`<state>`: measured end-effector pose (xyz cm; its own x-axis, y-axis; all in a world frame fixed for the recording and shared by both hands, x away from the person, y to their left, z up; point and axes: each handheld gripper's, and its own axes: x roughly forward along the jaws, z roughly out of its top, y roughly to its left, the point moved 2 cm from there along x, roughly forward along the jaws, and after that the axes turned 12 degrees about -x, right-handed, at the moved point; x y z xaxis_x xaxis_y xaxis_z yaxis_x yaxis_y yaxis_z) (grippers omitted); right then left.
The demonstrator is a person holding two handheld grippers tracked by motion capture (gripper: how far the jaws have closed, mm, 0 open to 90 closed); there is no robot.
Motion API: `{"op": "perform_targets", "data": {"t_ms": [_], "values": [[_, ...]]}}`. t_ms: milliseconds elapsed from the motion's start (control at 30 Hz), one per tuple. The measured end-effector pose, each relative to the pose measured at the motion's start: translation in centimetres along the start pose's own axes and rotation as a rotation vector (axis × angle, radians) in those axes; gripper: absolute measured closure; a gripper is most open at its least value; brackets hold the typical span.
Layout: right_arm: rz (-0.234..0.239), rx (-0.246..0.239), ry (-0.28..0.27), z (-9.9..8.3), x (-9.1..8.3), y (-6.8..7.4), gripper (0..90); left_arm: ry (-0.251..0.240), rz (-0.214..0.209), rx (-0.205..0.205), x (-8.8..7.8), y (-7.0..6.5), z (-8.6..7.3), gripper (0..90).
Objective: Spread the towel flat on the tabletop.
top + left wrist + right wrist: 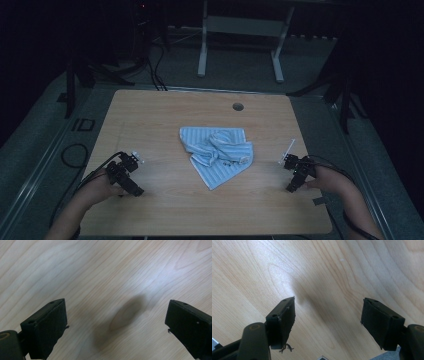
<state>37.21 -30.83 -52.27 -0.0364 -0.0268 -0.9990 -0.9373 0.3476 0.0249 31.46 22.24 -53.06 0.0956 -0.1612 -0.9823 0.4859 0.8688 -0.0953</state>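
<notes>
The crumpled striped cloth (216, 152) lies mid-frame on the table (150, 115), between the left claw (134, 159) and right claw (289, 160), both spread and empty, the right slightly nearer.

Cloth (216, 152) — seemingly pale blue, white-striped; table (150, 115) — light wood.

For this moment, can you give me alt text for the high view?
A crumpled light blue striped cloth lies near the middle of a wooden table, untouched. A person's hands hold the left gripper and right gripper over the near corners, well apart from the cloth on either side. A dim floor and a white table frame lie beyond.
</notes>
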Motion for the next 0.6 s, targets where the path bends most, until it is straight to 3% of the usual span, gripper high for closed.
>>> {"op": "perform_targets", "data": {"t_ms": [333, 433, 600], "values": [[-0.012, -0.051, -0.013, 2.7, -0.2, -0.6, 30.8, -0.03, -0.026, 0.107, 0.3, -4.1, 3.5, 7.5], [-0.011, -0.071, -0.003, 3.6, -0.1, -0.6, 32.2, -0.033, -0.019, 0.13, 0.5, -5.2, 4.5, 12.4], [-0.01, -0.109, 0.001, 5.0, -0.3, -0.5, 33.3, -0.04, -0.025, 0.162, 0.8, -7.0, 6.2, 12.5]]}}
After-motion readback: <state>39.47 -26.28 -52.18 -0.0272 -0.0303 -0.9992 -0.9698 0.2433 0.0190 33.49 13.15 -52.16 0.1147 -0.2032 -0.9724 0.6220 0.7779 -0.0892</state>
